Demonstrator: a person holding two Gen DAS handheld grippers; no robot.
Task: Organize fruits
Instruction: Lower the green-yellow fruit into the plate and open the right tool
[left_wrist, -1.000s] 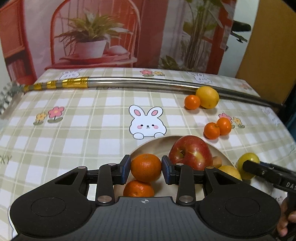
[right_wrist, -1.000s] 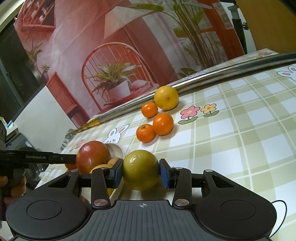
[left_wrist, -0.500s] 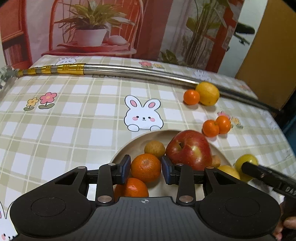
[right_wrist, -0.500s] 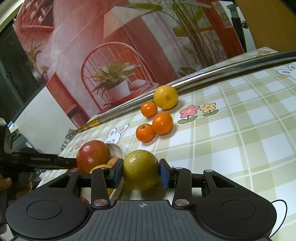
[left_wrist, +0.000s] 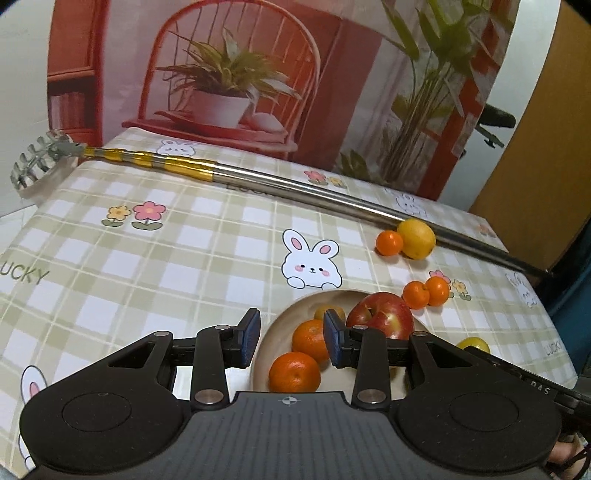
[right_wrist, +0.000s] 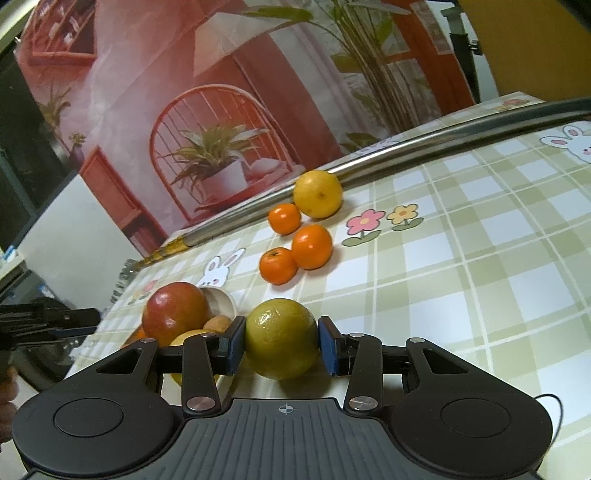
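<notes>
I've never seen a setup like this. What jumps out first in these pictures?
The right gripper has its blue pads against a yellow-green citrus fruit beside the plate. In the plate sit a big red apple and two tangerines, with the left gripper open above them. More fruit waits on the checked tablecloth near a long metal rod.

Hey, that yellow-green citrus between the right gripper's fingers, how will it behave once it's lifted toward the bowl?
The yellow-green citrus is round, so it would probably roll if set on the tablecloth. Its skin looks glossy, so it may slip between the right gripper fingers. It fills the gap, suggesting some weight.
</notes>
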